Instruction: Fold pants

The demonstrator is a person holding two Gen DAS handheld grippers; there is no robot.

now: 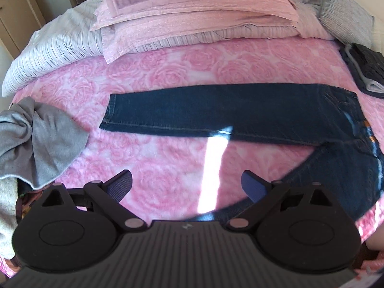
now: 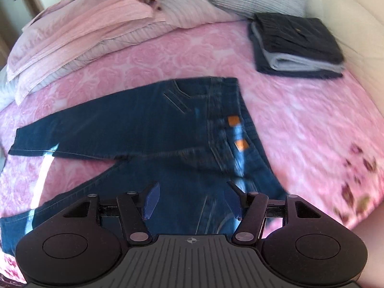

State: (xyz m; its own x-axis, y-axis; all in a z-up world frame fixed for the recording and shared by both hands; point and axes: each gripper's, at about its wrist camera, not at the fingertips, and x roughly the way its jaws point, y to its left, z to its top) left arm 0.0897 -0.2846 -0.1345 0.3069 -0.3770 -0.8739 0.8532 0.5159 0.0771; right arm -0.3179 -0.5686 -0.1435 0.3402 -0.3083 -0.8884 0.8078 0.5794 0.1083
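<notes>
Dark blue jeans [image 1: 228, 112] lie spread on a pink rose-patterned bed cover [image 1: 168, 72]. One leg stretches flat to the left, the other runs toward the near edge. In the right wrist view the jeans [image 2: 144, 120] show the waistband with two orange tags on the right. My left gripper [image 1: 187, 184] is open above bare cover between the two legs, holding nothing. My right gripper [image 2: 192, 201] is open just over the near leg by the seat of the jeans, with nothing between its fingers.
A crumpled grey garment [image 1: 36, 141] lies at the left. A stack of folded dark and grey clothes [image 2: 297, 45] sits at the far right. Pink pillows and blankets [image 1: 192, 16] and a striped pillow [image 1: 52, 48] line the head of the bed.
</notes>
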